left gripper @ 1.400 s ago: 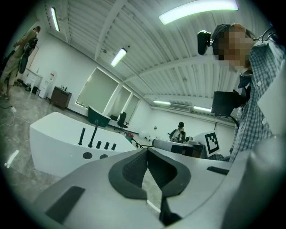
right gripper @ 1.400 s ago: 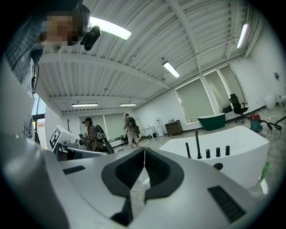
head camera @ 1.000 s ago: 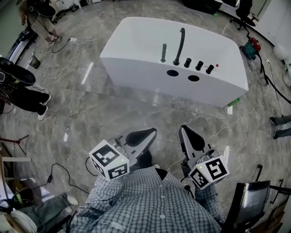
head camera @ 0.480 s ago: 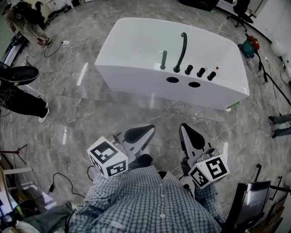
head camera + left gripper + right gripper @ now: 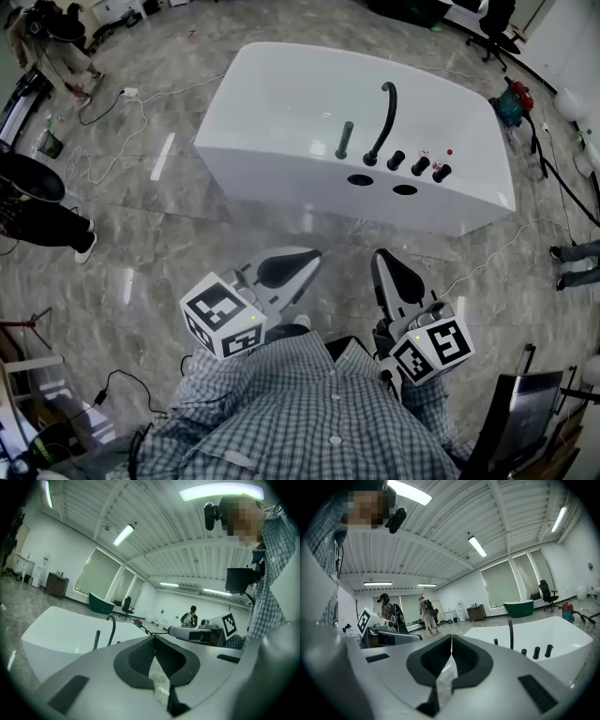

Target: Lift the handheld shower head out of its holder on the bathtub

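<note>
Dark and upright on the near rim of the white bathtub (image 5: pixel 281 173), the handheld shower head (image 5: pixel 345 141) stands well ahead of the left gripper (image 5: pixel 305 259) and right gripper (image 5: pixel 382 268), both empty, jaws together, neither clearly nearer.

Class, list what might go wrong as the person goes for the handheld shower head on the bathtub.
1. Both the left tool and right tool are shut; they must open before gripping the shower head.
2. The curved spout stands close beside it and might get knocked.
3. A cable on the floor ahead may snag a foot.
</note>
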Demonstrator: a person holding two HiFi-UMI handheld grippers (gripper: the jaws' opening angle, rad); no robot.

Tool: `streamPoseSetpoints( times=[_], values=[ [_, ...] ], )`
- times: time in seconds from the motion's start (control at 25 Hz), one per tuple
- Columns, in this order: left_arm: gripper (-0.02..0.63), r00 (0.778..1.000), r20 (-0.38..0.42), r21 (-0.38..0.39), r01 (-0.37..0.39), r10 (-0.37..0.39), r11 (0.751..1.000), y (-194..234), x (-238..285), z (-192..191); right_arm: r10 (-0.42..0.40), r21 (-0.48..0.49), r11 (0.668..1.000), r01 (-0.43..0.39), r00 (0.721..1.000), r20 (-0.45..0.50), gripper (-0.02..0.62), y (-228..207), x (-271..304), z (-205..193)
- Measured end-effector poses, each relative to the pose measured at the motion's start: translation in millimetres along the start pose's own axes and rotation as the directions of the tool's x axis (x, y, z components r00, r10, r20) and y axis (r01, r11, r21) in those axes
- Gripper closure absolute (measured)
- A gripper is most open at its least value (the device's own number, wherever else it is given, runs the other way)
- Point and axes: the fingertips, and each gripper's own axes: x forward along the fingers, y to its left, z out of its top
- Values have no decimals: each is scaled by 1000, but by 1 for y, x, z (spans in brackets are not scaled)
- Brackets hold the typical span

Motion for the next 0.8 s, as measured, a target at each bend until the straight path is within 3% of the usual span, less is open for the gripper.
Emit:
streamPoseSetpoints(
  times=[0.8],
  values=[
    [597, 1000, 6, -6, -11, 11, 1000, 46, 17, 5, 17, 11, 1000, -17, 1000, -19, 577, -25, 53, -7]
  ],
)
